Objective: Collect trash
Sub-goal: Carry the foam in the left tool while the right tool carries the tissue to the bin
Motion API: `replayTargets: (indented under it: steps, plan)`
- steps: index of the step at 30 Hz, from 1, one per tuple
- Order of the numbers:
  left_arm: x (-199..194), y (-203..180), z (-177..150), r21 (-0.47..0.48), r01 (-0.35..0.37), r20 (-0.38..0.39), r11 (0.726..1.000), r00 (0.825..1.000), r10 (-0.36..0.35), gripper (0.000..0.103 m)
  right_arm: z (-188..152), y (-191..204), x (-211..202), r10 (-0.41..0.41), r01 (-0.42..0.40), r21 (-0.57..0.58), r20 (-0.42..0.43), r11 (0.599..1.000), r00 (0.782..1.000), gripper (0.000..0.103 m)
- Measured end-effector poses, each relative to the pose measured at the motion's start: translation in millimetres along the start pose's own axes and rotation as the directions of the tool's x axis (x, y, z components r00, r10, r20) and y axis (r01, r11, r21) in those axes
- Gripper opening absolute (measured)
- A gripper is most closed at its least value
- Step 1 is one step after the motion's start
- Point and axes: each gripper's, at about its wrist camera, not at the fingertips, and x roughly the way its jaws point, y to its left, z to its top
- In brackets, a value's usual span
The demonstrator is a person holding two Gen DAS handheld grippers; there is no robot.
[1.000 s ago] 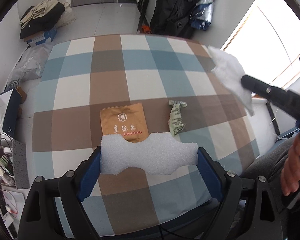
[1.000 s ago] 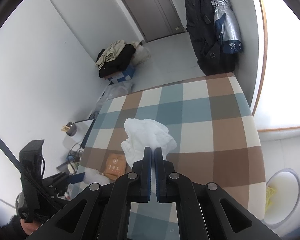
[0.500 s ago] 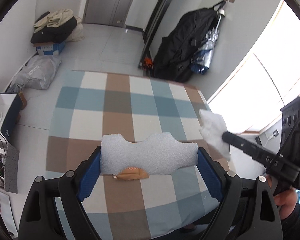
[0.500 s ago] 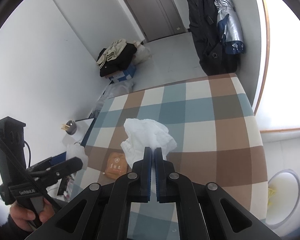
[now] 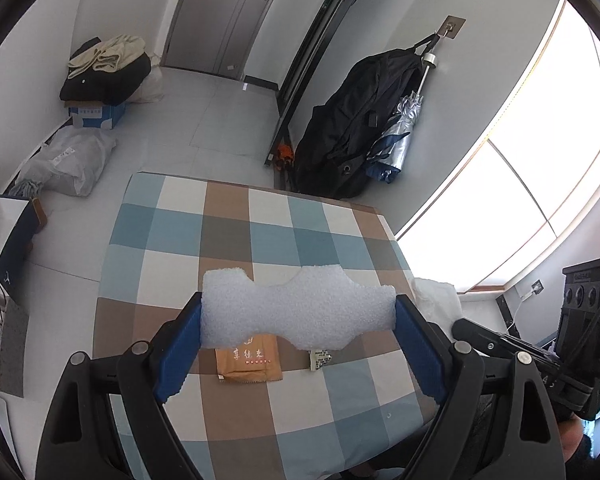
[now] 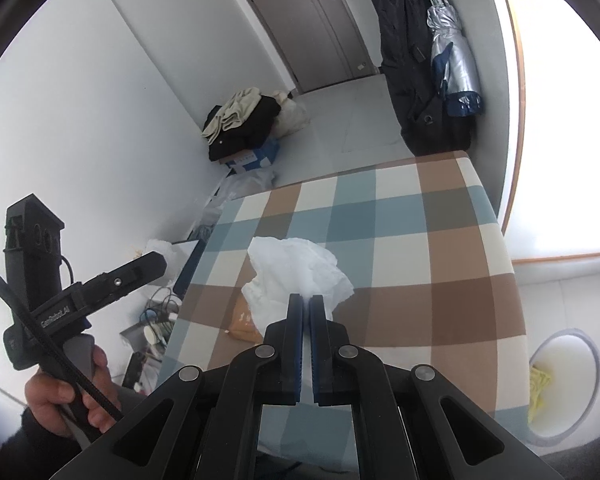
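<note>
White foam piece (image 5: 298, 306) clamped between the blue pads of the left tool (image 5: 298, 322), spanning the wide gap from pad to pad, lifted above the checked desk (image 5: 236, 232). Crumpled white tissue (image 6: 296, 276) pinched in the right tool (image 6: 306, 304), pads pressed together on its lower edge, the rest of it standing up beyond the fingertips (image 6: 295, 312), also above the desk.

On the desk under the foam: an orange packet (image 5: 248, 362) with printed characters, lying flat, and just to its right a small pale wrapper (image 5: 320, 359), both partly hidden by the foam in the left wrist view. In the right wrist view only a corner of the orange packet showing to the left of the tissue.

To the right of the desk, low on the floor, a round white bin (image 6: 562, 384) with something yellow inside. A hand (image 6: 66, 398) gripping the left tool's handle at the lower left of the right wrist view.

Beyond the far desk edge: black coat (image 5: 356, 128) and folded silver umbrella (image 5: 398, 132) hanging on the wall, a pile of clothes (image 5: 104, 68) on a box by the left wall.
</note>
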Motion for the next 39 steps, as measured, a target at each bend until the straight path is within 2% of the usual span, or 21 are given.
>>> replayTargets:
  steps: [7,13,18,24,30,34,39]
  plan:
    - [-4,-3,5,-0.01,0.006,-0.002,1.0,1.0,-0.006,0.087,8,1,-36,0.028,-0.029,0.008,0.07,1.0,0.997,0.003]
    - [-15,-24,12,0.023,-0.001,0.045,1.0,0.999,0.0,0.087,17,-4,-79,0.032,-0.029,-0.024,0.142,0.999,0.989,0.003]
    - [-13,-60,14,0.077,0.028,0.042,0.997,0.999,-0.031,0.087,20,-27,-117,-0.001,-0.001,0.007,0.201,1.0,0.98,0.003]
    - [3,-118,15,0.144,0.121,-0.001,0.982,0.993,-0.122,0.087,19,-64,-164,-0.073,0.064,0.043,0.269,0.997,0.96,0.003]
    - [30,-176,12,0.2,0.208,-0.077,0.957,0.977,-0.197,0.087,10,-110,-194,-0.169,0.141,0.114,0.294,0.983,0.941,0.003]
    - [49,-211,8,0.23,0.256,-0.134,0.939,0.964,-0.23,0.087,-2,-146,-204,-0.234,0.189,0.179,0.28,0.965,0.931,0.003]
    - [85,-253,-5,0.236,0.34,-0.255,0.911,0.926,-0.279,0.087,-22,-193,-204,-0.293,0.229,0.271,0.226,0.935,0.929,0.003]
